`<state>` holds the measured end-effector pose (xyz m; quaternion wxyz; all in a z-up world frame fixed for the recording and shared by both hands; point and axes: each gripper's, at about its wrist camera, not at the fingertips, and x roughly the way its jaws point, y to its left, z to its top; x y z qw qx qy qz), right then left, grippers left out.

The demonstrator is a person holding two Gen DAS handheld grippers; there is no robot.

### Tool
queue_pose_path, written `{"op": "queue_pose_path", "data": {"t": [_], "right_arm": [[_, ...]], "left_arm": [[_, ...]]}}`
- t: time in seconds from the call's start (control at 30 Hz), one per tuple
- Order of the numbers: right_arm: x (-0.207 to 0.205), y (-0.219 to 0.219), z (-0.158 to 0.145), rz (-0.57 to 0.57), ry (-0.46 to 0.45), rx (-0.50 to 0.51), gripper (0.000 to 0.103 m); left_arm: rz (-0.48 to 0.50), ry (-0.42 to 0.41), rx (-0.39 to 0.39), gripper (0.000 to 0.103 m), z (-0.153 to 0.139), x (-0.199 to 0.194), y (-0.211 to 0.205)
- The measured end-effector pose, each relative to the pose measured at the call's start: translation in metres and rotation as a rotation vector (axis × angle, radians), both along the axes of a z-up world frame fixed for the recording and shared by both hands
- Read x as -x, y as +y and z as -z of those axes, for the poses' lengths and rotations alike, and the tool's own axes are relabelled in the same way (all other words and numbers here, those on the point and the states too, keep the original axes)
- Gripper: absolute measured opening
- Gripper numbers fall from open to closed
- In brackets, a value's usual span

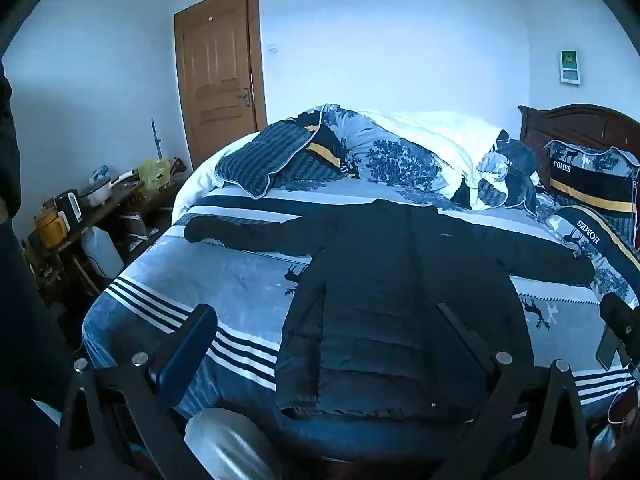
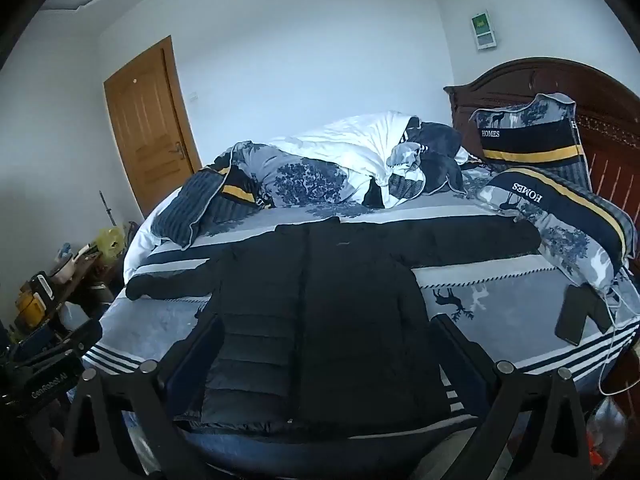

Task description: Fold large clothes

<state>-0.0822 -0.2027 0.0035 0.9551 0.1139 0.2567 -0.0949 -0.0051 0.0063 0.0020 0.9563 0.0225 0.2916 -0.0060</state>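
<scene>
A black quilted jacket (image 1: 384,300) lies flat on the bed, sleeves spread to both sides, hem toward me. It also shows in the right wrist view (image 2: 320,312). My left gripper (image 1: 324,320) is open and empty, held above the near edge of the bed over the jacket's hem. My right gripper (image 2: 324,332) is open and empty, also above the jacket's hem. The other gripper's tip shows at the right edge of the left wrist view (image 1: 618,316) and at the left edge of the right wrist view (image 2: 76,340).
The bed (image 1: 192,280) has a striped deer-print cover. A bunched duvet (image 1: 400,152) and pillows (image 1: 592,184) lie at the far side. A phone (image 2: 572,316) with cable lies on the bed's right. A cluttered side table (image 1: 80,208) and door (image 1: 220,76) stand left.
</scene>
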Motion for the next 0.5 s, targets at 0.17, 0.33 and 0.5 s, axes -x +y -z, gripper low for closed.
{"op": "queue_pose_path", "data": {"t": [0.17,0.33,0.5], "right_arm": [[-0.002,0.002,-0.001,-0.001,0.001,0.002,0.103],[0.002,0.0,0.002,0.029,-0.016,-0.002,0.103],[-0.001,-0.006,0.01,0.032,-0.001,-0.034,0.103]], "left_arm": [[0.003,0.011,0.001,0.103,0.001,-0.002,-0.001],[0.004,0.028,0.0,0.103,0.003,-0.005,-0.001],[-0.003,0.033,0.003,0.103,0.006,-0.004,0.003]]}}
